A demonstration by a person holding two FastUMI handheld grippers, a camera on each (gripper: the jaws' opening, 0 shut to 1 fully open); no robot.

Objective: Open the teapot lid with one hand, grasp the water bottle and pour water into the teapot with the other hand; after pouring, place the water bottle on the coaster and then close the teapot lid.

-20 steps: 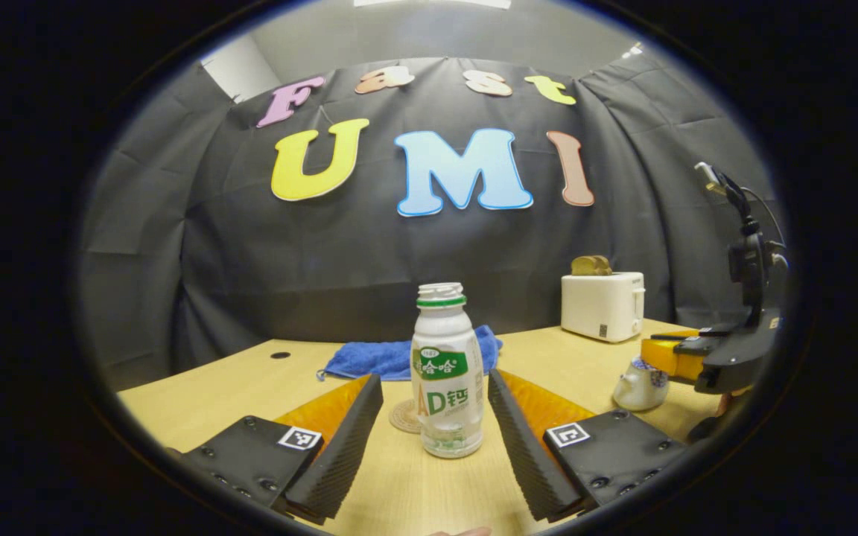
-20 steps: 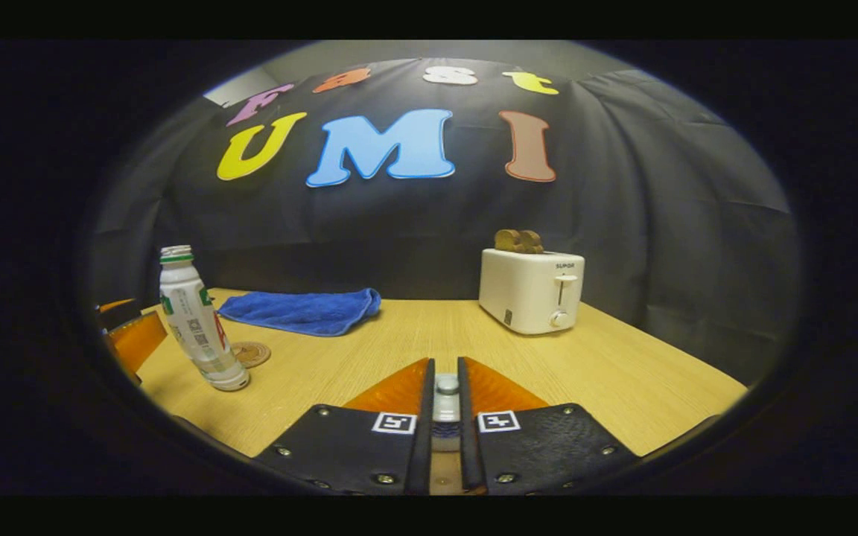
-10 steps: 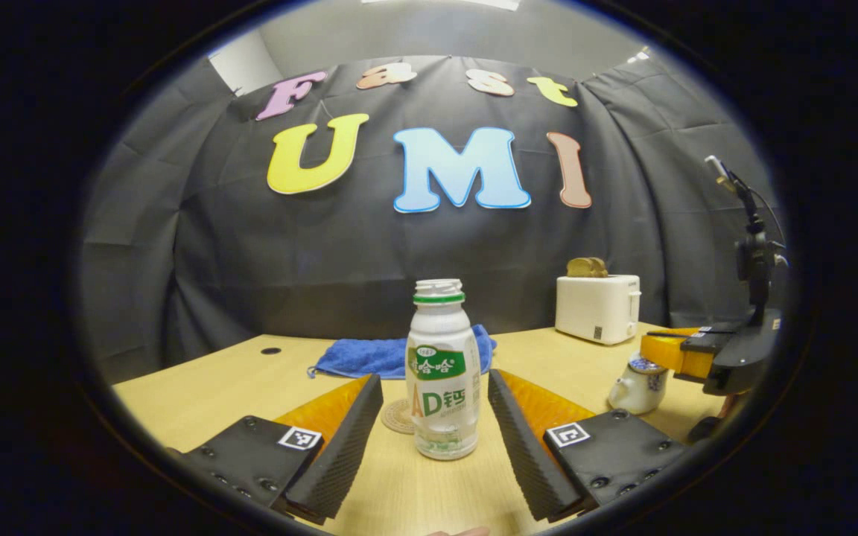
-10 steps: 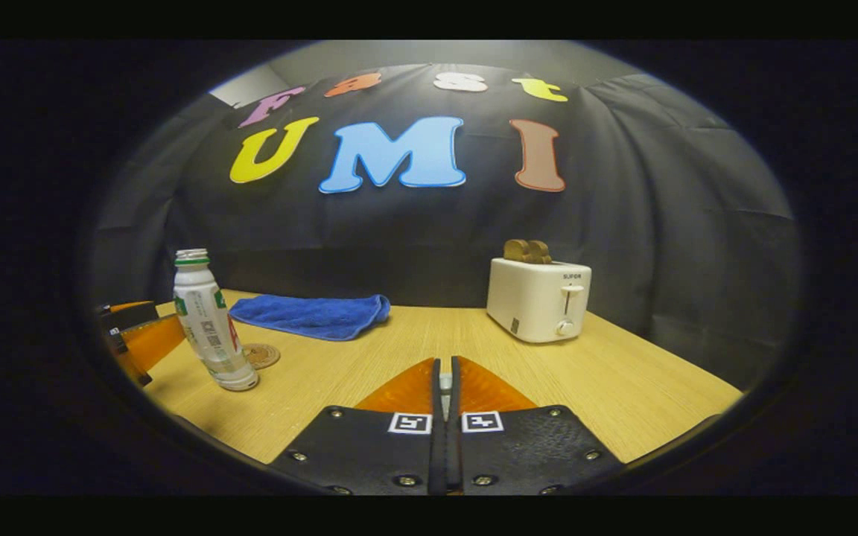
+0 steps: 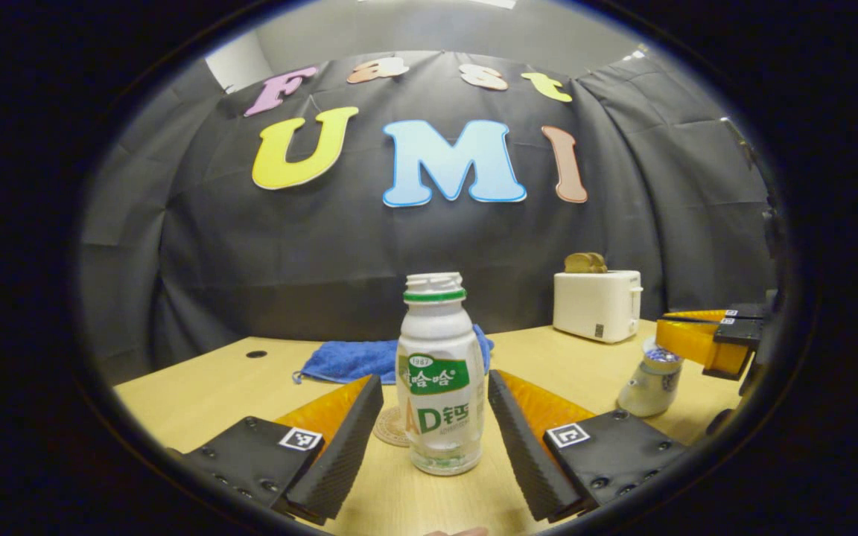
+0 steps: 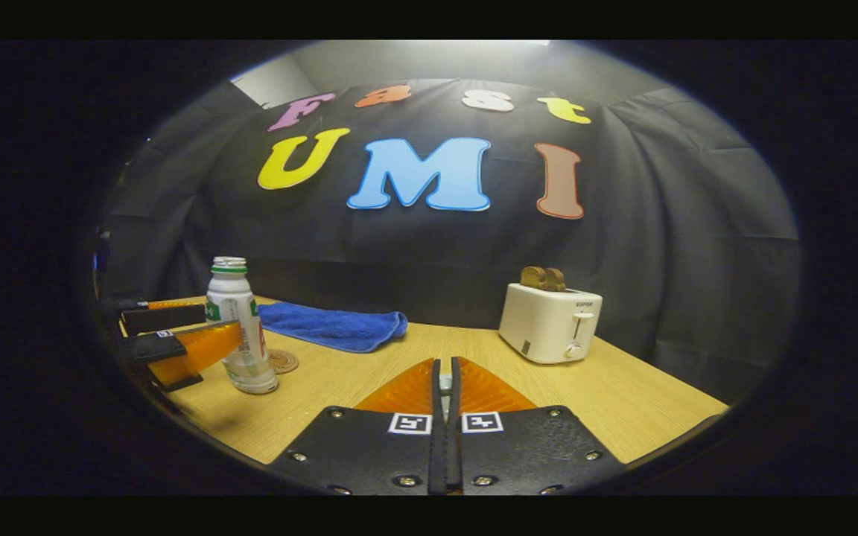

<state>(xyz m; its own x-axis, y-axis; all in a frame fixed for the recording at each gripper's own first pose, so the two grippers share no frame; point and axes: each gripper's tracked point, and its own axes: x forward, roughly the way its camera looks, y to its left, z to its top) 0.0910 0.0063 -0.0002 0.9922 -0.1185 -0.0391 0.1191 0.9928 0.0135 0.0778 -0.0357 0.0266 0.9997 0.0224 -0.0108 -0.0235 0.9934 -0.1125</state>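
Light wood table [image 5: 205,387]. On it: water bottle [image 5: 440,372] upright near front, round coaster [image 5: 390,428] just behind-left of it, blue towel [image 5: 358,359] at far edge, white toaster [image 5: 596,304] far right, small teapot [image 5: 650,381] right, lid off.

The left gripper [image 5: 435,417] is held low and level, its two fingers [image 5: 347,439] spread wide on either side of the water bottle [image 5: 439,372], neither touching it. The right gripper [image 6: 444,387], to the bottle's right, has its fingers [image 6: 407,391] drawn almost together, a small pale object pinched in the narrow gap between them.
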